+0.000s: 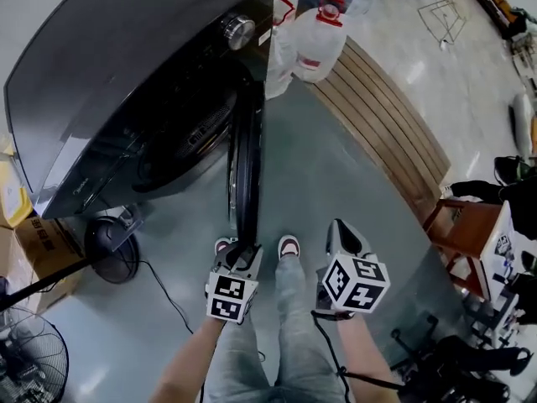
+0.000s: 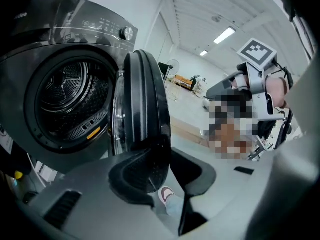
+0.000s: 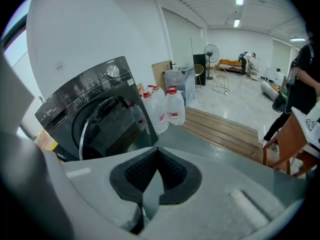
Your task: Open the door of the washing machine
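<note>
The washing machine (image 1: 126, 82) stands at the far left, and its door (image 1: 246, 166) already hangs wide open. It is swung out edge-on toward the person, so the drum (image 2: 70, 99) is fully exposed. The task looks essentially done, with only the letting go and backing off left. The left tongs (image 1: 239, 259) sit at the near, free edge of the door, the natural place to pull from, since that rim lies farthest from the hinge and swings most easily. In the left gripper view the jaws stand about half open with the dark door rim between them. The rim lies against or very near the left pad, while a clear gap on the right side shows the floor and a shoe (image 2: 166, 194), so I judge no clamp on the door now. The right tongs (image 1: 342, 229) hang well to the right of the door over bare floor, apparently kept out of the door's swing. Their pads meet at the tips with nothing between them. Water jugs (image 1: 323, 44) stand just to the far right of the machine, beside a wooden platform (image 1: 386, 133).
</note>
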